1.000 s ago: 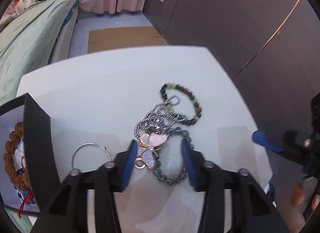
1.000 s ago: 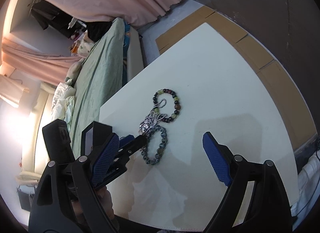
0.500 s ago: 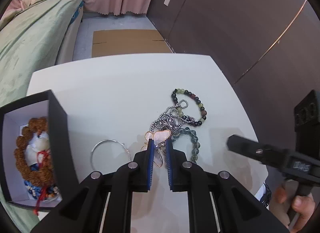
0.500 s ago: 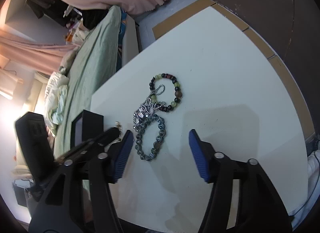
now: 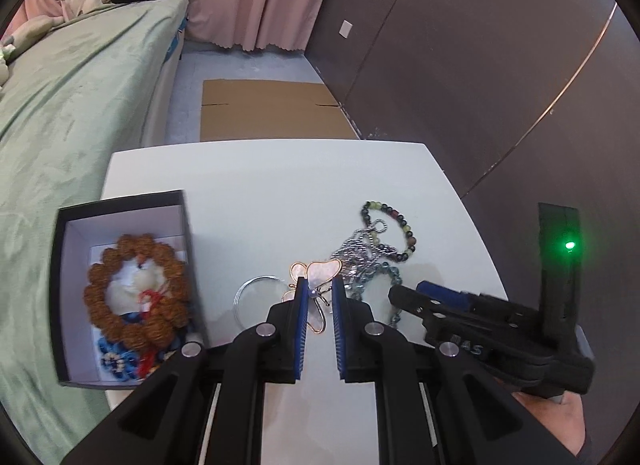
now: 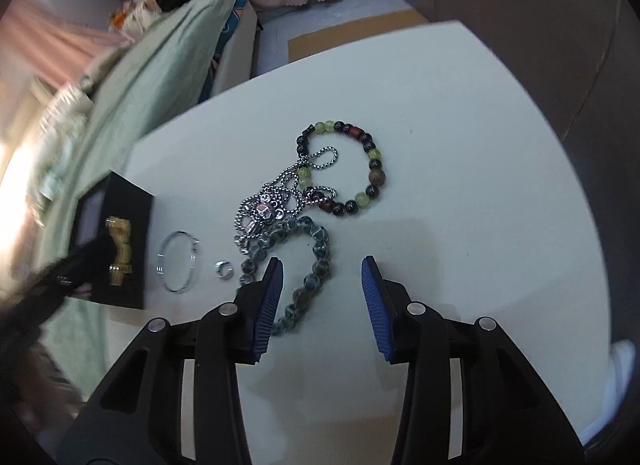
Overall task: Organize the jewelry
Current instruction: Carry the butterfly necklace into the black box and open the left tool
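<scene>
My left gripper (image 5: 318,292) is shut on a pink butterfly pendant (image 5: 317,274) with a gold rim and holds it above the white table (image 5: 260,185). A black jewelry box (image 5: 120,209) stands at the left, holding a brown bead bracelet (image 5: 136,297). My right gripper (image 6: 322,275) is open, low over a grey-green bead bracelet (image 6: 308,261). A silver chain (image 6: 276,201) and a multicolour bead bracelet (image 6: 360,161) lie beyond it. A silver hoop (image 6: 178,261) and a small ring (image 6: 222,269) lie beside the box (image 6: 116,245).
A bed with a green cover (image 5: 72,105) runs along the table's left side. A cardboard sheet (image 5: 272,109) lies on the floor past the far edge. A dark wall (image 5: 480,65) stands at the right. The right gripper's body (image 5: 480,329) shows at the left wrist view's right.
My left gripper closed on the butterfly pendant and lifted it off the pile, toward the box. My right gripper moved in over the grey-green bracelet and narrowed its opening.
</scene>
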Demonstrator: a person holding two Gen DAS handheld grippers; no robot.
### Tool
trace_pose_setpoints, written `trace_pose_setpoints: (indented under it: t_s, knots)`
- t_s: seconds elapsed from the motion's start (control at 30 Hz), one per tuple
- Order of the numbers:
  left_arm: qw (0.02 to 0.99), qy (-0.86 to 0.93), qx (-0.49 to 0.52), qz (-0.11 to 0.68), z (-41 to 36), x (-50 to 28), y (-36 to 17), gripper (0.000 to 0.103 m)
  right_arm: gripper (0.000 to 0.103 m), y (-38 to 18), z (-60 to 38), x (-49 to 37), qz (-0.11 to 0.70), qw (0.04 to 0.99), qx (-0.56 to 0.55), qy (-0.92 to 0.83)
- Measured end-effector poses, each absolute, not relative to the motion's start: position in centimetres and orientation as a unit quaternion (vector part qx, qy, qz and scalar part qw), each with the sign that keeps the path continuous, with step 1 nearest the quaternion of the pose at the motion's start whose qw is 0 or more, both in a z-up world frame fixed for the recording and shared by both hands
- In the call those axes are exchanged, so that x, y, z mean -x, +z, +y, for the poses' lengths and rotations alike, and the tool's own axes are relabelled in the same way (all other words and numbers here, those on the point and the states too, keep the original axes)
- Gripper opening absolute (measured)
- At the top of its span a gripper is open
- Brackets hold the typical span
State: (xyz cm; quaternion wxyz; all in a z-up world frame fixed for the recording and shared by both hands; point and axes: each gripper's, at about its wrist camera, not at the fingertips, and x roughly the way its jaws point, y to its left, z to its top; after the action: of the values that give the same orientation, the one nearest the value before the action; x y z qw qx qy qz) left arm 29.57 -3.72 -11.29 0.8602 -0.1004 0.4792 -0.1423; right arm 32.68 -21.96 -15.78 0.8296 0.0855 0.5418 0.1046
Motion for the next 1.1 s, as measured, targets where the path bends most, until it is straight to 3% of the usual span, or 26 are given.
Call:
trace_pose_setpoints:
  t_s: [0.1,0.23,0.3,1.1]
  knots:
    - [0.864,-0.133,0.102,0.475,-2.5,-28.9,-10.6,0.010,0.038,-16.1,-20.3,-32.4,0.530,0.844,-0.027,0.080]
    - [0.869,-0.119,0.105,0.468,-0.9,-27.9,-9.8,0.010,0.014,-16.6,-18.5,-31.9,0.517,0.853,0.043,0.061]
    - [0.870,-0.114,0.106,0.467,-0.2,-27.5,-9.6,0.010,0.009,-16.8,-18.0,-31.6,0.515,0.853,0.060,0.063]
    - [0.883,-0.065,0.128,0.447,4.0,-27.6,-8.0,0.011,0.009,-10.3,-21.9,-30.0,0.460,0.830,-0.190,0.253]
